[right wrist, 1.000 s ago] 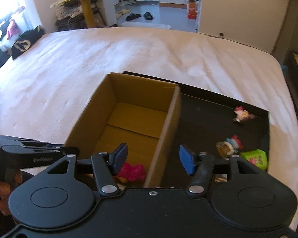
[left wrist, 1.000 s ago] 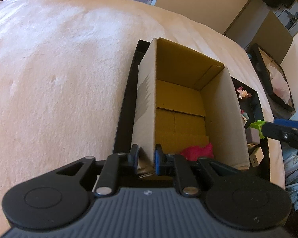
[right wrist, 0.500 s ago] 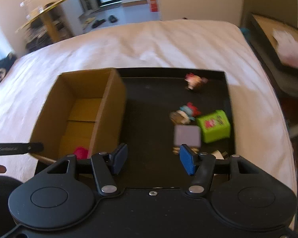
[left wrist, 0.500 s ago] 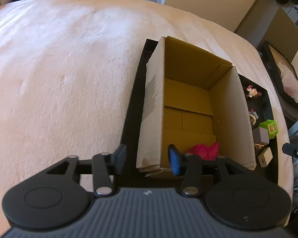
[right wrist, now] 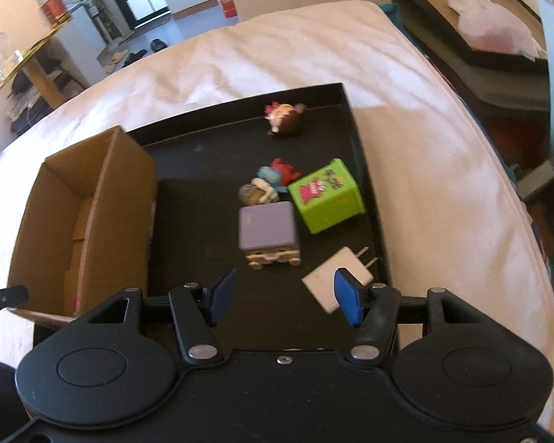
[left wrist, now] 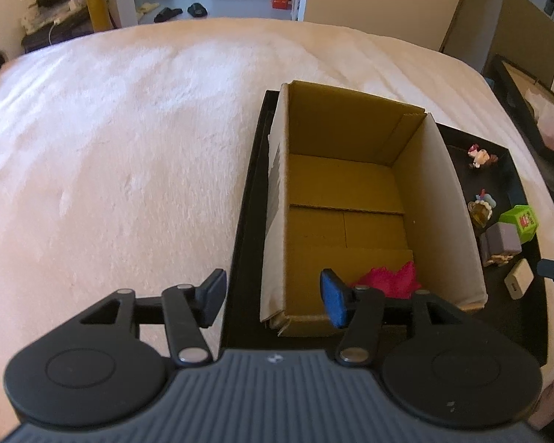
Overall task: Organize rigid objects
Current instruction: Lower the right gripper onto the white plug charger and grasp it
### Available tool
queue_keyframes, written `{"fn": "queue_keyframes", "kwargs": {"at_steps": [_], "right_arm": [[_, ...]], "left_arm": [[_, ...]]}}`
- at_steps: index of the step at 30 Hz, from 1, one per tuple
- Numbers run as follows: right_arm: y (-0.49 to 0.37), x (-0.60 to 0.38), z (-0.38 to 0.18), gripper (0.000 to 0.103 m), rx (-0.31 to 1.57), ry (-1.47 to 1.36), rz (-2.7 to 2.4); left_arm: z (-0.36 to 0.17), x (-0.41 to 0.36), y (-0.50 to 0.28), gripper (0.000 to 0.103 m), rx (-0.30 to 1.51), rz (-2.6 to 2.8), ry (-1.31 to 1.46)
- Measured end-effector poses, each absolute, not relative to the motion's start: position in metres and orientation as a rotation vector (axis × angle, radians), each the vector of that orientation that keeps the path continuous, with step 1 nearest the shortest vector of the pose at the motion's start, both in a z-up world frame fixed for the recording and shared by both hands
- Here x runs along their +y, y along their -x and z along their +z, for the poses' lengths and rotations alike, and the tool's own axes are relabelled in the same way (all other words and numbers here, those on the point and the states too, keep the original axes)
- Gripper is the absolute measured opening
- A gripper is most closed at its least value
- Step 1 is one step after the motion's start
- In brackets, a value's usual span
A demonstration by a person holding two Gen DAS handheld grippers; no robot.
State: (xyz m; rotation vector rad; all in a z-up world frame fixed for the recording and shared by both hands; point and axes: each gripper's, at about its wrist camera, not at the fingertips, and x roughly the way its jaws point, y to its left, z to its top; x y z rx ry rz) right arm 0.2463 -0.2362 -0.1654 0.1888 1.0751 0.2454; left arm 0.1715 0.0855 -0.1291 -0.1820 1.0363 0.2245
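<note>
An open cardboard box (left wrist: 351, 199) (right wrist: 81, 214) stands on the left part of a black tray (left wrist: 243, 221) (right wrist: 203, 221) on a bed. A pink object (left wrist: 387, 280) lies in the box's near end. Right of the box lie a purple block toy (right wrist: 267, 229), a green cube (right wrist: 325, 195), a white charger plug (right wrist: 336, 277) and small figurines (right wrist: 266, 184). My left gripper (left wrist: 273, 299) is open at the box's near left corner, holding nothing. My right gripper (right wrist: 284, 297) is open above the tray, just short of the purple block and the plug.
The tray lies on a pale pink bedspread (left wrist: 110, 147). Another figurine (right wrist: 282, 116) lies near the tray's far rim. A dark tray with a pink bag (right wrist: 495, 33) sits beyond the bed's right edge. Furniture and shoes stand in the room behind.
My left gripper let go of the box's left wall, opened and drew back. My right gripper swung right from over the box to the toys on the tray and moved closer.
</note>
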Motion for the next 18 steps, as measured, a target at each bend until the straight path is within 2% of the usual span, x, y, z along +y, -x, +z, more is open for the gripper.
{"fn": "queue_keyframes", "kwargs": {"at_steps": [18], "right_arm": [[-0.275,-0.255,-0.216,0.052,1.22,-0.323,0.146]], "left_arm": [[-0.132,0.077,-0.18,0.055,1.041,0.274,0.14]]}}
